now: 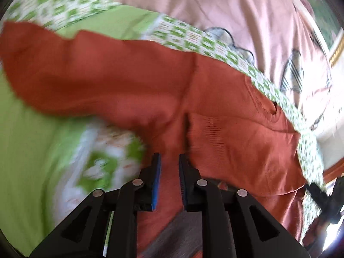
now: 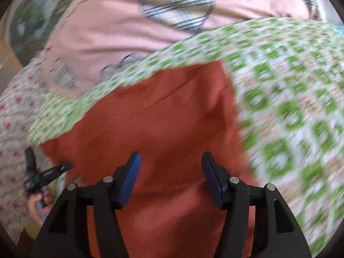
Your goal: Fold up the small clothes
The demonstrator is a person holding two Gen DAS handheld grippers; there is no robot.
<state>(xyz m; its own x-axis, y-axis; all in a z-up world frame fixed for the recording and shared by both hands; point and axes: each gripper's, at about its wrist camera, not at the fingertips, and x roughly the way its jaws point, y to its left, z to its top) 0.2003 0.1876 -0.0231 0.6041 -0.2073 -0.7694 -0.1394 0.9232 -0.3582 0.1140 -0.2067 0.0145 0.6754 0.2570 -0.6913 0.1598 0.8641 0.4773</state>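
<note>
We recorded a bed: green-checked cover point(image 1: 189, 40) spread on a pink heart-print sheet point(image 1: 247, 15); rust-orange sweater point(image 1: 120, 81) lay on the cover.

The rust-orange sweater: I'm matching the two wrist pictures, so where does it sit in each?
Left wrist: the rust-orange sweater spans the middle, collar at right, sleeve stretching left.
Right wrist: the rust-orange sweater fills the centre, running down between the fingers.
Shared landmark: the green-checked cloth bordering it.
</note>
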